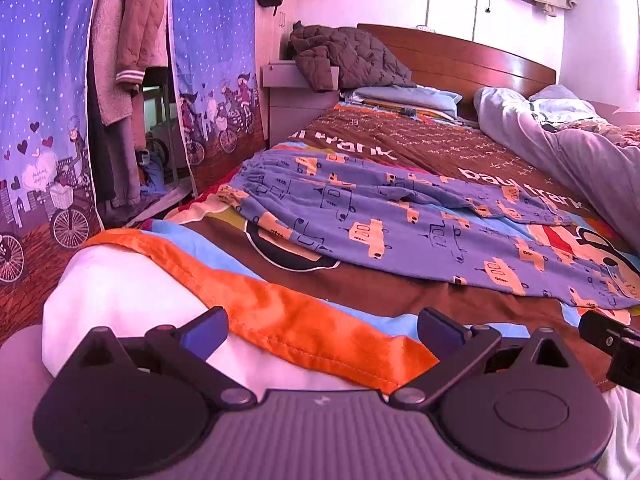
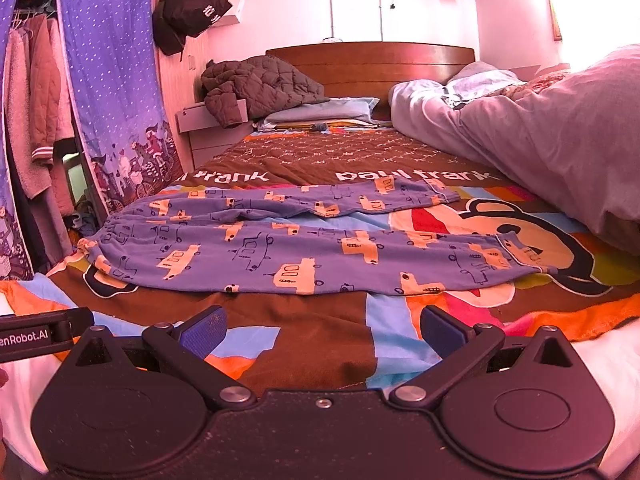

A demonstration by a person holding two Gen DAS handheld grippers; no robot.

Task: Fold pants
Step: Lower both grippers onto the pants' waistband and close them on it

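pants: blue printed pants (image 2: pixel 280 240) lie flat on the bedspread (image 2: pixel 320 160), mid-frame in both views, waistband toward frame left, two legs running right with a gap between them; nothing folded yet.
left gripper: my left gripper (image 1: pixel 322 330) is spread wide and empty, low centre of its view, over the orange blanket edge (image 1: pixel 304 320), well short of the pants.
right gripper: my right gripper (image 2: pixel 320 330) is wide and empty too, near the closest leg but not touching.
risk 1: thin cloth on a soft bedspread, so I may pinch the bedspread along with the leg.
risk 2: grabbing one layer only would drag the leg and skew the fold.
risk 3: grey duvet (image 2: pixel 540 140) crowds the cuffs at frame right.
hidden: near cuff cut off at the right edge in the left view; waistband detail is hard to make out, and I can't tell front from back.
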